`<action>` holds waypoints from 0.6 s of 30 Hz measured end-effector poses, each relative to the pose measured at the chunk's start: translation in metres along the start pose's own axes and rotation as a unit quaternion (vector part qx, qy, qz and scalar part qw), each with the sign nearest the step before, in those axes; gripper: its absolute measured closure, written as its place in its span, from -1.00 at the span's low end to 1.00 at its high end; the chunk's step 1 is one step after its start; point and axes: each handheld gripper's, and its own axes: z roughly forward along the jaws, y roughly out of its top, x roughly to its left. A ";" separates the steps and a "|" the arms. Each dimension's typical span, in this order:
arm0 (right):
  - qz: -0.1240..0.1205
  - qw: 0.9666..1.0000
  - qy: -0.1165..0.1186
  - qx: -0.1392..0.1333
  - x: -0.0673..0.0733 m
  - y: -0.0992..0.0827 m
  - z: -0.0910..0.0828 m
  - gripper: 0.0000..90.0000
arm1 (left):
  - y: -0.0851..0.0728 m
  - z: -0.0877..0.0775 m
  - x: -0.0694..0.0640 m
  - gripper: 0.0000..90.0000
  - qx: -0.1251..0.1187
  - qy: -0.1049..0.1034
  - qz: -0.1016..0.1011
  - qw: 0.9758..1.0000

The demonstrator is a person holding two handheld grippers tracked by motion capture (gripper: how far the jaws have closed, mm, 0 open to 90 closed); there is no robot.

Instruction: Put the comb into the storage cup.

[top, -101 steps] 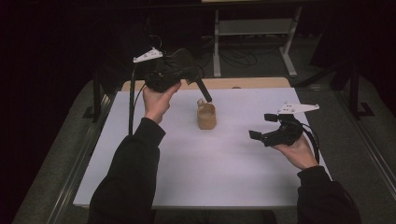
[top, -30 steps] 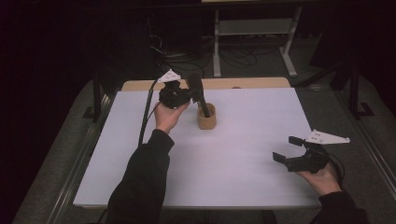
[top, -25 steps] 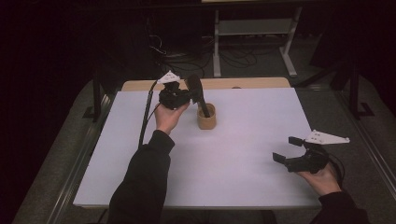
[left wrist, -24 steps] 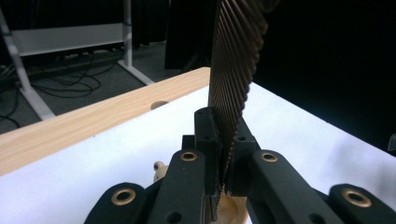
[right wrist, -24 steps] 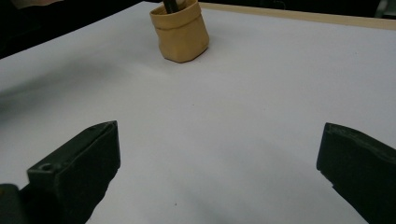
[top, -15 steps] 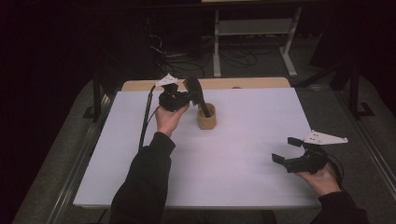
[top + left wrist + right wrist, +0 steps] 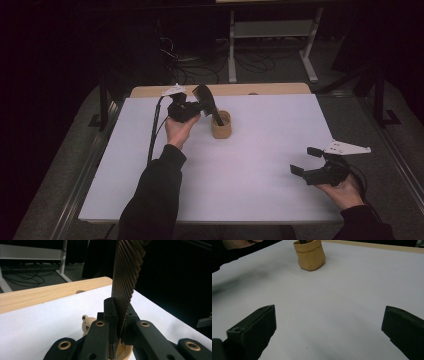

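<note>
Tan cup (image 7: 221, 125) stands near the back of the white surface (image 7: 260, 165), a ribbed black strip (image 7: 126, 277) clenched in the left tongs (image 7: 216, 118) dipping inside; a sideways nudge may tip it, while the right tongs (image 7: 306, 161) hang released, well apart

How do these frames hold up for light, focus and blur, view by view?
High view: white table top brightly lit, surroundings nearly black. Left gripper view: ribbed black strip close and soft, the wooden bear figure behind the left tool readable. Right gripper view: tan cup fairly sharp, blurred dark smear on the table at left.
</note>
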 end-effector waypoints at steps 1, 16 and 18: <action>0.000 1.000 0.000 0.000 0.000 0.000 0.000 -1.00 | 0.000 -0.001 0.000 0.76 -0.006 -0.003 0.003 1.000; -0.003 1.000 0.001 0.000 0.000 0.000 0.001 -1.00 | -0.010 -0.019 0.006 0.03 -0.046 -0.023 -0.014 0.999; -0.004 1.000 0.002 0.000 0.001 0.001 0.001 -1.00 | -0.010 -0.021 0.006 -0.04 -0.041 -0.026 -0.012 0.999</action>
